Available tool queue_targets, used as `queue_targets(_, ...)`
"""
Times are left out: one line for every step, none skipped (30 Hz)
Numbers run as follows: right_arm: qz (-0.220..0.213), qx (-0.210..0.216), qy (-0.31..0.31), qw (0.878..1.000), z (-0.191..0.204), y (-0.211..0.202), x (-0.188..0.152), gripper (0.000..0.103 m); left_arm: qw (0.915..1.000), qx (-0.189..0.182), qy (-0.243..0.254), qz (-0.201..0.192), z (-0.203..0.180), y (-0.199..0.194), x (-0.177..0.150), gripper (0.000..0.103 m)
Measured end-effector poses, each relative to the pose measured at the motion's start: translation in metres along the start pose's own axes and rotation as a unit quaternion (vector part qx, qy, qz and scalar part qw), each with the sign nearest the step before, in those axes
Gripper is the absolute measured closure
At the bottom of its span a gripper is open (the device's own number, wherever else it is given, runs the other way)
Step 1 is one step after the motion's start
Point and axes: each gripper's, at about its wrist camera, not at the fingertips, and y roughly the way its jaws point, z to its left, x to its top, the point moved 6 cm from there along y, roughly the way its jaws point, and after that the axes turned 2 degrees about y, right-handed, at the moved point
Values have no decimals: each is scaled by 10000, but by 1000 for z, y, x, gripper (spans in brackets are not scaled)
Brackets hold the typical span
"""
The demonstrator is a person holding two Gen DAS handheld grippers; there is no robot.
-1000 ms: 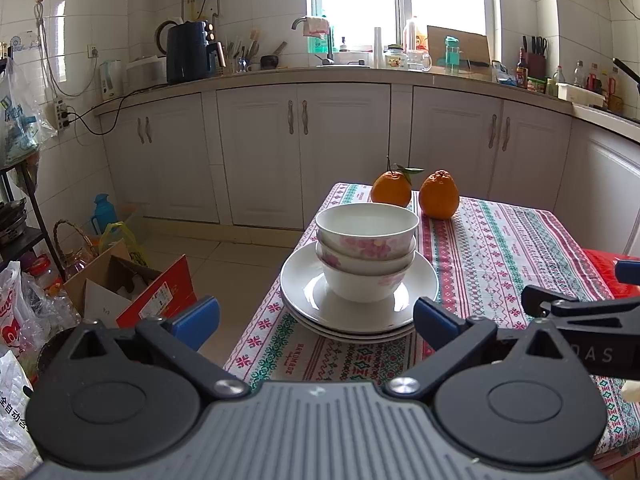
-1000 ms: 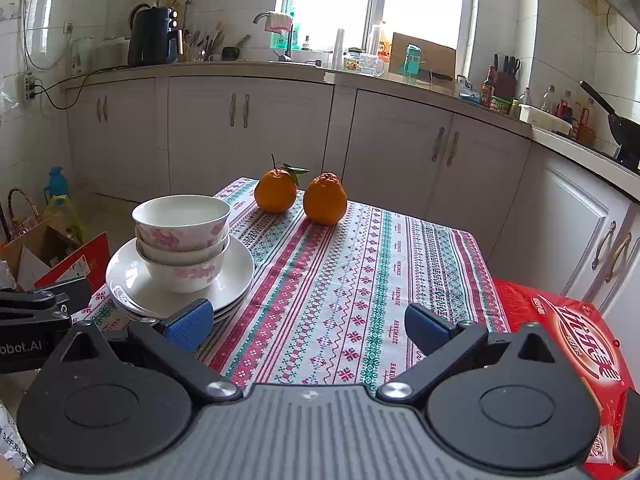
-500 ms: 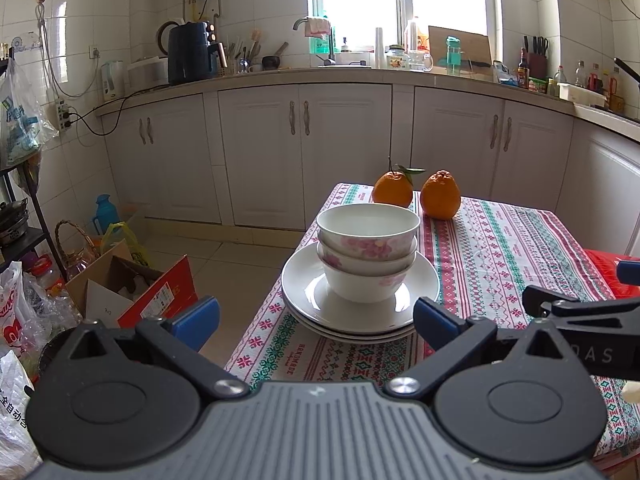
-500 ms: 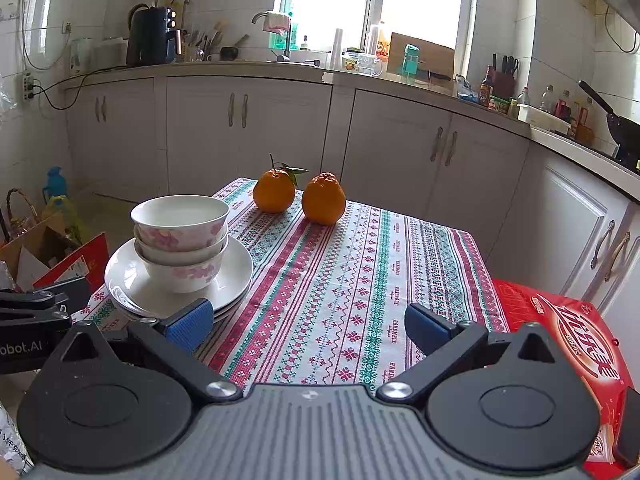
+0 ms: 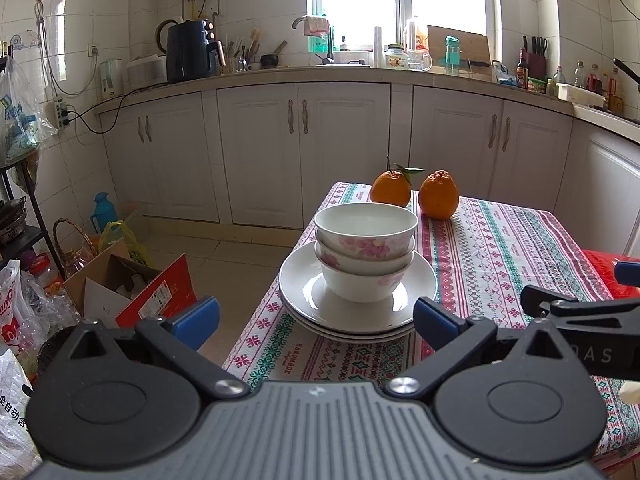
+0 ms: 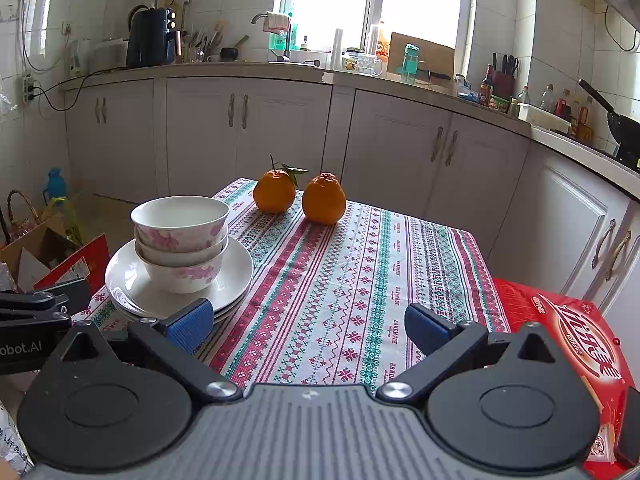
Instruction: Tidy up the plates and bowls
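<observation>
**Operator:** Currently, what is the main hazard?

**Technician:** Toppling. The bowls (image 5: 365,254), three as far as can be counted, sit nested on the plates (image 5: 358,302) at the centre of the left wrist frame, and the stack stands close to the left edge of the bench (image 6: 360,280). A sideways push on the upper bowl would likely slide it off its seat. A push on the plate rim could carry the whole stack toward that edge and the floor below. The cloth is a second risk: dragging it would shift everything on it, including the two oranges (image 6: 299,197) in the upper centre of the frame.

**Operator:** State of the left gripper (image 5: 316,316)?

**Technician:** Jaws spread wide, holding nothing and touching nothing. The stack appears between the blue pads (image 5: 194,318), but beyond them and apart from them.

**Operator:** And the right gripper (image 6: 308,326)?

**Technician:** Likewise wide apart and empty. It faces bare cloth at lower centre; the stack lies to the left of its left pad, not in contact. The red package (image 6: 560,336) sits at the lower right.
</observation>
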Motion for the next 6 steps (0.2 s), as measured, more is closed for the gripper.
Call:
queue_targets(3,-2,-1,10000,0,0,0,0,10000,2,2,1,0,0,0,1)
queue_targets(1,-5,-4,10000,0,0,0,0,10000,0,2,0,0,0,0,1)
queue_targets(3,-3,-2,10000,0,0,0,0,10000,-1,-1,-2,0,0,0,1)
queue_targets(4,-1,1,10000,0,0,0,0,10000,-2,-5,0,0,0,0,1)
queue_targets(0,-2,-2,10000,0,0,0,0,10000,-4,-7,2,0,0,0,1)
queue_targets(2,-2,-4,10000,0,0,0,0,10000,-6,-8,2,0,1,0,1)
